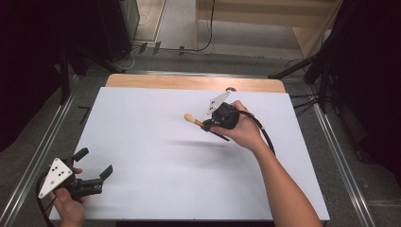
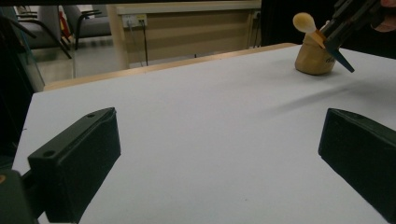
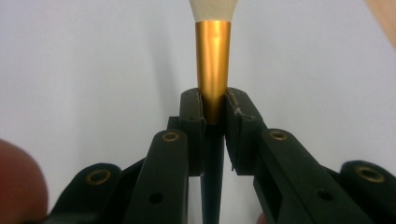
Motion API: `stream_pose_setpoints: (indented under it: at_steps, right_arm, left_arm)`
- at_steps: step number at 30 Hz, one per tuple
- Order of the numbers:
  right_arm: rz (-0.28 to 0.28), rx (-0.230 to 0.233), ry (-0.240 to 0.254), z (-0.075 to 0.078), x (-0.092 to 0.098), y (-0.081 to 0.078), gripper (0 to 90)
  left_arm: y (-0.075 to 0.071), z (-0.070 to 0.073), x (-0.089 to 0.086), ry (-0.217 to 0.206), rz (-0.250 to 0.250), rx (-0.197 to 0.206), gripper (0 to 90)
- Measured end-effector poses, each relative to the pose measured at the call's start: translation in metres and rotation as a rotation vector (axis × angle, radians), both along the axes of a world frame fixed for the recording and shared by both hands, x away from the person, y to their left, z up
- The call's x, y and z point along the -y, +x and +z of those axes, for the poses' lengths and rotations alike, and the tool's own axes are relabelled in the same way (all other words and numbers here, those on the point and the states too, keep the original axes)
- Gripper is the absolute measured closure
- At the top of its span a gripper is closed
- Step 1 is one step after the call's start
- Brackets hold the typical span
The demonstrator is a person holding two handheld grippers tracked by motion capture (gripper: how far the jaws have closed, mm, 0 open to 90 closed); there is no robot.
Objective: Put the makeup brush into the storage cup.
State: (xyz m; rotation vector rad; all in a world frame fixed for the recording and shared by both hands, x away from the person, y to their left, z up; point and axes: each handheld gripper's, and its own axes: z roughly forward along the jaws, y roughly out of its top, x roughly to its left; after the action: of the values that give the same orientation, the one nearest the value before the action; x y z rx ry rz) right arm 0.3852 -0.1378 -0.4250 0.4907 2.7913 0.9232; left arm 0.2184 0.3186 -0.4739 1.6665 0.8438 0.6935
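Well, right gripper (image 1: 204, 124) grips brush (image 1: 195, 119) mid-table (image 1: 142, 142); edges far.

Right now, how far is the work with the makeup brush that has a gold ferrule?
Done: the right gripper is shut on the makeup brush with gold ferrule, pale bristles and dark handle, and the brush is lifted off the white table. In hand: carrying it, near a tan rounded holder. Left: probably setting it down somewhere; where, I cannot tell. The left gripper rests open at the near edge.
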Motion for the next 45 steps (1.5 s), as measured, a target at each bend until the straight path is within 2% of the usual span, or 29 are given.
stream_pose_setpoints:
  at_steps: [6, 25, 45]
  right_arm:
    - [-0.03, 0.025, 0.102, 0.011, 0.008, -0.002, 79.9]
    - [-0.121, 0.088, 0.312, 0.029, 0.026, -0.007, 79.9]
    - [-0.243, 0.173, 0.559, 0.051, 0.063, -0.012, 79.9]
  left_arm:
    - [0.0, 0.0, 0.0, -0.001, 0.0, 0.0, 0.0]
    - [0.0, 0.0, 0.0, 0.003, -0.002, 0.0, 0.0]
    - [0.0, 0.0, 0.001, 0.003, -0.002, -0.001, 0.0]
